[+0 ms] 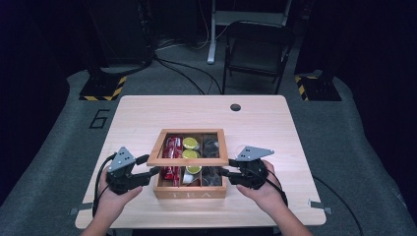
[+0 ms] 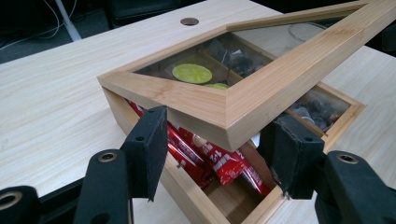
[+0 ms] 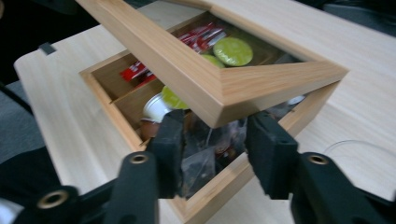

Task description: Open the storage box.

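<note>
A wooden tea box (image 1: 189,192) stands near the table's front edge, its glass-paned lid (image 1: 188,161) lifted at the front and tilted. My left gripper (image 1: 154,171) is at the lid's front left corner. In the left gripper view that corner (image 2: 224,116) is wedged between the pads, so the gripper (image 2: 215,122) is shut on it. My right gripper (image 1: 224,172) is at the front right corner with its jaws apart (image 3: 217,126), just under the lid (image 3: 205,88) and not pressing on it. Inside lie red packets (image 2: 219,161), green-topped capsules (image 3: 232,50) and dark bags (image 3: 205,158).
The light wooden table (image 1: 147,113) has a round hole (image 1: 235,107) near its back edge. A black folding chair (image 1: 255,49) stands behind it, with cables on the grey floor. Hazard-striped bases (image 1: 103,91) sit at the back corners.
</note>
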`<state>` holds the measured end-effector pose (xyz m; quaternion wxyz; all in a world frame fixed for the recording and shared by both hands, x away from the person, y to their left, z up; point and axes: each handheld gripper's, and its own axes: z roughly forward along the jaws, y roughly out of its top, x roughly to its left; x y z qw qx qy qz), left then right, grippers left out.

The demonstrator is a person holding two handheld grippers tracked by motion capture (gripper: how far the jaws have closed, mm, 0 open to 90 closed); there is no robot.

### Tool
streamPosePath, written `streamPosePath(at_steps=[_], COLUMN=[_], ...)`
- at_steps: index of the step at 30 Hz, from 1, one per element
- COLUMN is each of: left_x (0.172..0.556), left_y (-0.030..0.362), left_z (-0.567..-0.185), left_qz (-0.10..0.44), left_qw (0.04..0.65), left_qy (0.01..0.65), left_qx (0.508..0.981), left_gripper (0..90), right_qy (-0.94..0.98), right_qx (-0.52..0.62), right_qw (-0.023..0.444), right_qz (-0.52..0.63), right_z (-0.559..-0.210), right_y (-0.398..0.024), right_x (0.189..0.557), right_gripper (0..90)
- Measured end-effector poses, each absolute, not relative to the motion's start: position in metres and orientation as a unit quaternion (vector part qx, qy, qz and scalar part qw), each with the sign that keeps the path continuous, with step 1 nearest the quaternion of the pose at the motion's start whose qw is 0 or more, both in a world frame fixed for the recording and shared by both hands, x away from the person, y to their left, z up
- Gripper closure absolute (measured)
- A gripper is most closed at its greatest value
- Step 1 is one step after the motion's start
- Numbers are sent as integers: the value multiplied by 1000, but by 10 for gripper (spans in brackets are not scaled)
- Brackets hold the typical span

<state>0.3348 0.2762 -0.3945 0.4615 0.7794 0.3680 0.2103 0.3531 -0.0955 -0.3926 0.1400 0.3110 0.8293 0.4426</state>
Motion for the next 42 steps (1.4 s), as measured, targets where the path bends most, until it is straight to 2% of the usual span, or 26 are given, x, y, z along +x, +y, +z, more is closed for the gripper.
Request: streamPosePath(at_steps=[4,10,17,23,30,38,42], left_x=[339,349,357,362,369,376,379], left_y=[275,277,276,276,273,266,265], left_z=[-387,-374,-365,-361,-353,-348,-349], left_qz=[216,207,204,204,202,216,217], left_qw=[460,470,462,477,486,491,489], left_qy=[365,371,369,378,382,377,378], left_qx=[780,774,780,767,760,755,755], left_gripper=[421,421,414,411,363,236,216], right_qy=[819,818,803,802,805,802,802], right_qx=[319,310,314,311,311,315,312], right_qw=[155,172,180,193,195,203,205], right_qz=[451,454,473,473,467,465,466], right_z=[-388,-377,-363,-355,-346,-335,-333], right_y=[-97,-92,-92,-89,-88,-85,-85], right_x=[358,363,370,373,381,392,395], right_gripper=[483,439,456,475,485,487,487])
